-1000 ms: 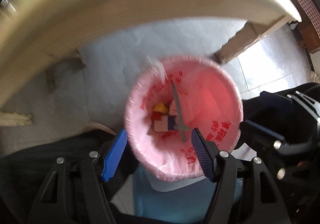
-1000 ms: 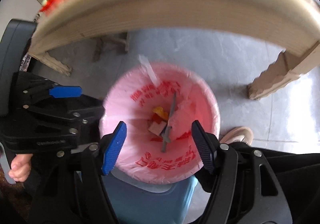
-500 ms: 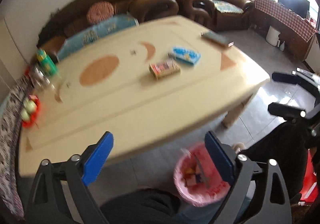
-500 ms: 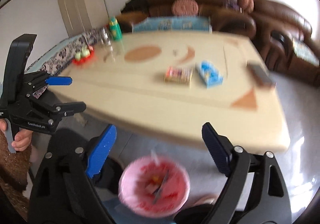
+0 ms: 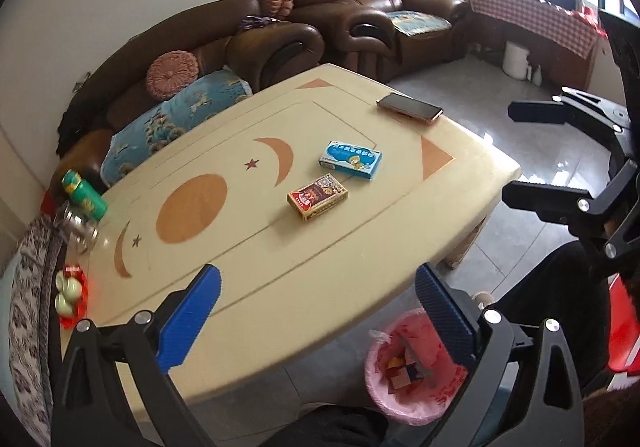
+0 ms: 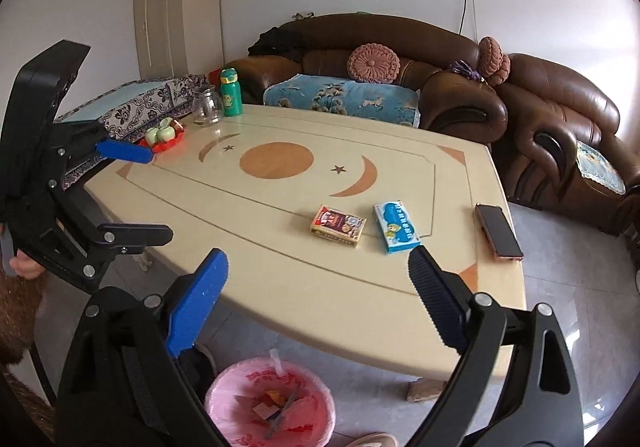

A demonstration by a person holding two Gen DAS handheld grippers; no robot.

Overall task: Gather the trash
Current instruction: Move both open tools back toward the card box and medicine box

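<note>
A bin with a pink liner point(image 5: 404, 379) stands on the floor below the table's near edge and holds several scraps; it also shows in the right wrist view point(image 6: 270, 403). On the cream table point(image 5: 248, 231) lie a red-brown box point(image 5: 317, 196) and a blue box point(image 5: 350, 160); both also show in the right wrist view, the red-brown box point(image 6: 338, 225) and the blue box point(image 6: 396, 226). My left gripper point(image 5: 320, 307) is open and empty, held above the table's near edge. My right gripper point(image 6: 320, 287) is open and empty, also raised in front of the table.
A phone point(image 5: 410, 106) lies at the table's right end. A green bottle point(image 6: 231, 91), a glass jar point(image 6: 207, 106) and a red tray with small cups point(image 6: 164, 135) stand at the left end. Brown sofas point(image 6: 400, 79) stand behind. Grey floor tiles point(image 5: 520, 135) lie to the right.
Both grippers have lifted from just over the bin to table height and now face across the table. The bin has dropped to the lower edge of both views. Both stayed open.
</note>
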